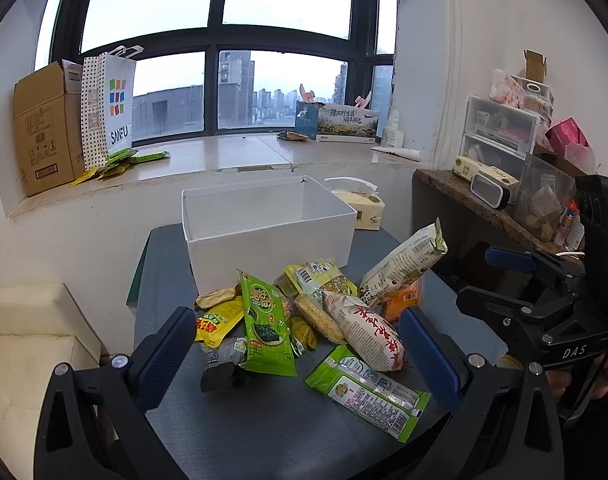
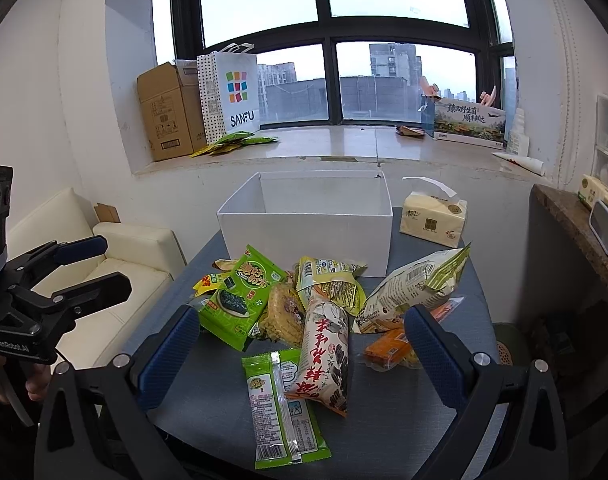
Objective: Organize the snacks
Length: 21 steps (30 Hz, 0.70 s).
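A heap of snack packets lies on the dark grey table (image 1: 264, 432) in front of an open white box (image 1: 264, 220) (image 2: 304, 236). In the heap are a green seaweed packet (image 1: 264, 320) (image 2: 240, 300), a white packet with red lettering (image 1: 368, 328) (image 2: 326, 352), a flat green packet (image 1: 368, 392) (image 2: 282, 404), a white-and-green bag (image 1: 404, 268) (image 2: 412, 288) and an orange packet (image 2: 388, 350). My left gripper (image 1: 300, 356) (image 2: 116, 264) is open, near the heap. My right gripper (image 2: 300, 356) (image 1: 476, 280) is open too, holding nothing.
A yellow tissue pack (image 2: 434, 218) stands right of the box. A cream sofa (image 2: 116, 264) is to the left of the table. The windowsill holds a cardboard carton (image 1: 44, 132) and a paper shopping bag (image 1: 112, 104). A cluttered side shelf (image 1: 500, 184) stands at right.
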{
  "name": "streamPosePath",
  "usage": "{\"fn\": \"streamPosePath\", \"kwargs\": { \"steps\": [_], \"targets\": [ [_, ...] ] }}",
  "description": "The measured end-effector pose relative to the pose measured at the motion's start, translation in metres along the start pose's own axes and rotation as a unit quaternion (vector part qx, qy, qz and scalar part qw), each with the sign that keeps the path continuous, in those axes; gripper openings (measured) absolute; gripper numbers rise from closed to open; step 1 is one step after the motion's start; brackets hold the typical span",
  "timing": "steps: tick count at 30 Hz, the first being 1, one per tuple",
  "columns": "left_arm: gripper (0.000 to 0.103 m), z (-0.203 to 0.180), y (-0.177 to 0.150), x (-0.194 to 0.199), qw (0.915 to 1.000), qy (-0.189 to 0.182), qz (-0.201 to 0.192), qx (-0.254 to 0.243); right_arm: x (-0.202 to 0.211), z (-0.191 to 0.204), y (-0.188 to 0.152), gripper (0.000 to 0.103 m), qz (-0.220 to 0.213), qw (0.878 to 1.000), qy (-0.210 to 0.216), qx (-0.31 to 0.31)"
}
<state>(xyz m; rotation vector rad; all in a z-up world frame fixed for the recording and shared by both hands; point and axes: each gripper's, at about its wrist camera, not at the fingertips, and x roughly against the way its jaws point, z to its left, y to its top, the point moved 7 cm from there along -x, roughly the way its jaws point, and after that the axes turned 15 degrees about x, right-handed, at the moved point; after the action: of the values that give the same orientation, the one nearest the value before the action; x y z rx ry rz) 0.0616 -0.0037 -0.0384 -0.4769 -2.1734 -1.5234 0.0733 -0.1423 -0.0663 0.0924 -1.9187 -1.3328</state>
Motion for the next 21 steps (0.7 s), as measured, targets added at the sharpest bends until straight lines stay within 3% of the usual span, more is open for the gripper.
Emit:
{"fn": "streamPosePath", "kwargs": {
  "steps": [21],
  "targets": [
    [0.103, -0.0004, -0.0007, -0.0009, 1.0, 0.001, 0.004, -0.003, -0.0025, 0.0005, -0.0034, 0.103, 0.006, 1.0, 0.015, -0.007]
  ]
}}
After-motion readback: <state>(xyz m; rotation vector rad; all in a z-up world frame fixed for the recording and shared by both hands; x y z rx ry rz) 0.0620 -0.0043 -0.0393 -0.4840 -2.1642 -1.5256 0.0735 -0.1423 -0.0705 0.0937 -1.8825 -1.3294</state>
